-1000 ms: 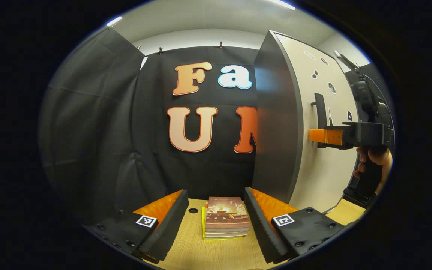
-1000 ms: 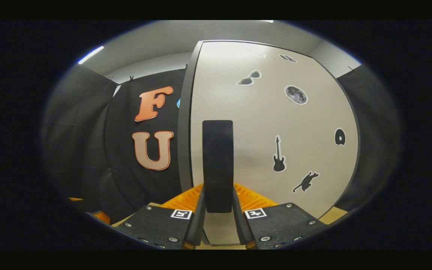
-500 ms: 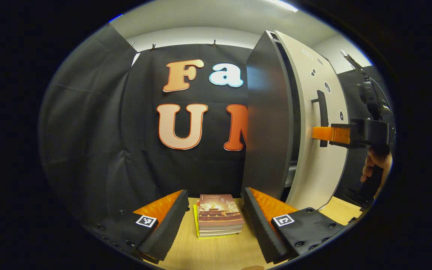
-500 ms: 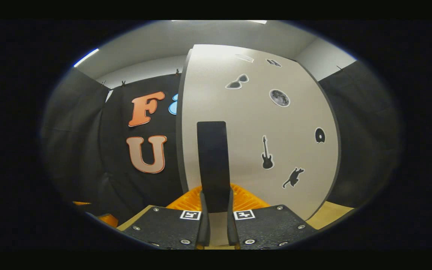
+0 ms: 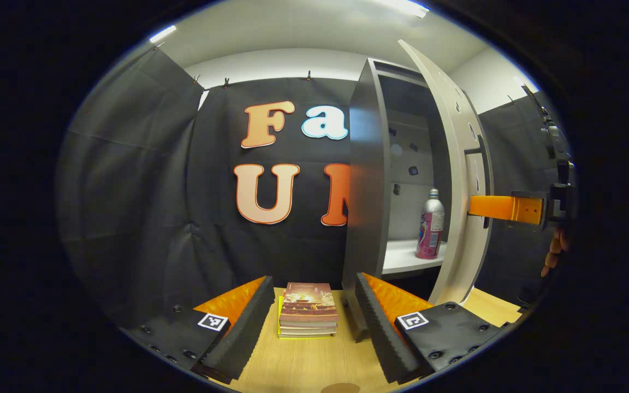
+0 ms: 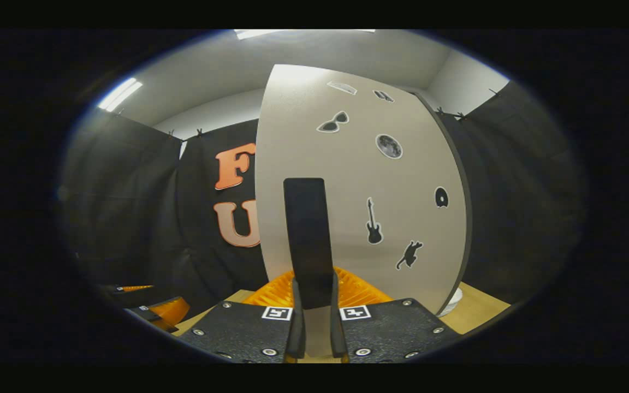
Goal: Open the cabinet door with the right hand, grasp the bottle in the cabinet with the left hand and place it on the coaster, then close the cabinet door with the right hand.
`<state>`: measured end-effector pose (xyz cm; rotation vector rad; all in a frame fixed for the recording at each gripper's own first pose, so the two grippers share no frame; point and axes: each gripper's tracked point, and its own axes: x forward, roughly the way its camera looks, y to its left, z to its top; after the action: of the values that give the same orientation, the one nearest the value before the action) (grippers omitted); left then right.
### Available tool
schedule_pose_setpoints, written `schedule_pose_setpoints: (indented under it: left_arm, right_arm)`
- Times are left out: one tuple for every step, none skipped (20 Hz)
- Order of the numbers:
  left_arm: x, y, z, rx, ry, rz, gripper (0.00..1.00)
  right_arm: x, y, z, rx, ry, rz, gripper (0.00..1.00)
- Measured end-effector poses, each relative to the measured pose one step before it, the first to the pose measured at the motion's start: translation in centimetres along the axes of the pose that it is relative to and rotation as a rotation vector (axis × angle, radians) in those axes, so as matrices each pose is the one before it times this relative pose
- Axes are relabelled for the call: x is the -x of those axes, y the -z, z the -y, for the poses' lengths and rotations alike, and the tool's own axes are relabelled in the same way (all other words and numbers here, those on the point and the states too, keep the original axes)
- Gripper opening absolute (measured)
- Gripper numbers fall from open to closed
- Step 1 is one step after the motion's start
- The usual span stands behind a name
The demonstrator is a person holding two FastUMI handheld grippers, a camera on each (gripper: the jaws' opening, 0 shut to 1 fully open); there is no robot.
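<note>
Your left gripper (image 5: pixel 310 333) hangs with its fingers spread apart over the table (image 5: pixel 303 365), a stack of books (image 5: pixel 308 315) just ahead between them. Ahead to its right, the bottle (image 5: pixel 430 224) stands upright on the cabinet shelf (image 5: pixel 402 256), behind the half-open door (image 5: pixel 464 180). Your right gripper (image 6: pixel 313 305) is clamped on the door handle (image 6: pixel 306 234).

silver-pink bottle (image 5: pixel 430 225) upright on shelf behind half-open cabinet door (image 5: pixel 463 180).

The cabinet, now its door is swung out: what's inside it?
A bottle stands upright on a pale shelf inside the cabinet. The door and the cabinet's side hide the rest.
</note>
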<state>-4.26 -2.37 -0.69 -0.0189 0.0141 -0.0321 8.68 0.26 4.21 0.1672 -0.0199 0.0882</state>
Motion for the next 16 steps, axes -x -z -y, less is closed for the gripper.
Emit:
schedule_pose_setpoints:
  left_arm:
    - [1.078, -0.034, 1.008, 0.00062, -0.00746, -0.00369, 0.97]
    - [1.062, -0.07, 1.017, 0.00111, -0.00636, 0.00314, 0.99]
    - [1.122, -0.15, 1.029, -0.00117, -0.00675, 0.00453, 0.99]
    - [1.368, -0.012, 0.991, -0.00526, -0.01085, 0.00376, 0.99]
    - [1.324, -0.032, 0.768, -0.00615, -0.01228, 0.0038, 0.98]
    - [1.9, -0.112, 1.008, -0.00694, -0.01575, 0.00375, 0.96]
    - [1.13, -0.036, 0.685, -0.00165, -0.00674, -0.00018, 0.99]
    - [1.012, 0.066, 0.789, 0.0001, 0.00181, -0.00396, 0.94]
    - [0.589, 0.214, 0.949, 0.00052, 0.00792, -0.00682, 0.96]
    - [0.436, -0.016, 0.775, 0.00262, 0.01024, -0.00529, 0.94]
    - [0.053, -0.078, 0.694, 0.00526, 0.01534, -0.00193, 0.99]
    - [-0.088, -0.179, 0.688, 0.00761, 0.01588, 0.00317, 0.96]
    - [-0.219, -0.385, 0.699, 0.00526, 0.01749, 0.00583, 0.97]
    - [-0.468, -0.265, 0.67, 0.00137, 0.018, 0.00058, 0.96]
    - [-0.57, -0.125, 0.743, 0.00304, 0.01702, 0.00271, 0.96]
    - [-0.346, -0.196, 0.709, 0.0066, 0.01856, 0.00568, 0.94]
  right_arm:
    - [0.355, -0.028, 0.208, -0.0014, -0.02559, -0.00211, 0.15]
    - [0.439, 0.099, 0.079, 0.00397, -0.02388, -0.00307, 0.17]
    - [0.185, -0.075, 0.293, 0.00562, -0.01828, 0.00144, 0.19]
    - [0.31, 0.047, 0.119, 0.0001, -0.01782, -0.00517, 0.21]
    - [0.317, -0.06, 0.227, -0.0065, -0.01444, 0.00066, 0.24]
    - [0.142, 0.047, 0.163, -0.00986, -0.00986, -0.00336, 0.25]
    - [0.418, 0.031, 0.131, -0.00671, -0.00814, 0.00427, 0.25]
    - [0.542, -0.048, 0.239, -0.00853, 0.00122, 0.00015, 0.28]
    - [0.384, -0.189, 0.25, -0.00582, 0.00853, 0.00864, 0.3]
    - [0.284, -0.149, 0.243, 0.00705, 0.01461, 0.00624, 0.3]
    - [0.441, -0.123, 0.31, 0.02638, 0.01805, 0.00463, 0.3]
    - [0.228, -0.394, 0.424, 0.03688, 0.02468, 0.01172, 0.3]
    - [0.06, -0.215, 0.413, 0.03631, 0.03019, 0.00296, 0.29]
    - [0.096, -0.192, 0.26, 0.02192, 0.02974, 0.00082, 0.3]
    - [0.026, -0.03, 0.366, 0.00828, 0.02327, -0.00775, 0.29]
    - [0.533, -0.106, 0.376, -0.00152, 0.01903, -0.00573, 0.29]
